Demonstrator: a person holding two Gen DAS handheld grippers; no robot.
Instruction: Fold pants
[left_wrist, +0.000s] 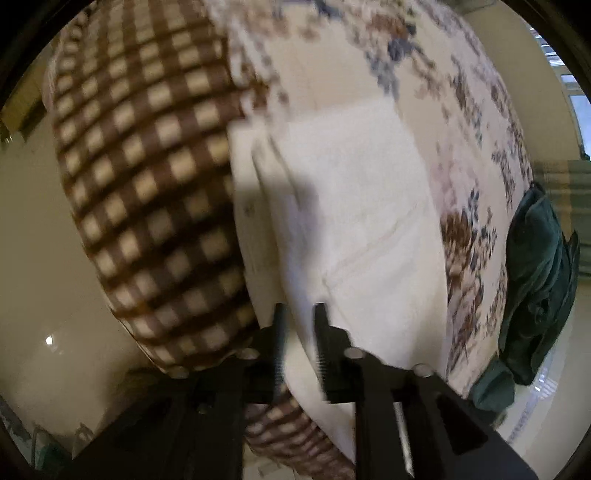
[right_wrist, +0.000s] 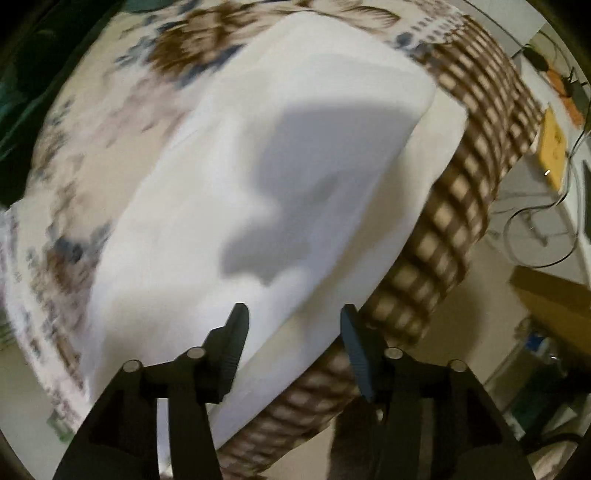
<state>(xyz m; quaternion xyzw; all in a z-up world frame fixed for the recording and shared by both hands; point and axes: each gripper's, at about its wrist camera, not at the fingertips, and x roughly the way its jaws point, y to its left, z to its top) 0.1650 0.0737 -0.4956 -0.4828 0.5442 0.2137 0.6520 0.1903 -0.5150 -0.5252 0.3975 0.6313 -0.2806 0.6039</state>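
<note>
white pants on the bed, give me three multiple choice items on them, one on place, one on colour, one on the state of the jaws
1. Where do the white pants lie?
A. on the floor
B. on the floral bedspread, beside its checked brown edge
C. on the dark green cloth

2. What colour is the cloth at the far side of the bed?
A. dark green
B. red
C. yellow

3. How do the jaws of the right gripper stand?
A. shut on the pants
B. shut on nothing
C. open, wide apart

Answers: 1 B, the pants rest on the flower print next to the checks. 2 A, a green heap shows at the bedside. 3 C, a broad gap shows between the fingers, with nothing pinched.
</note>
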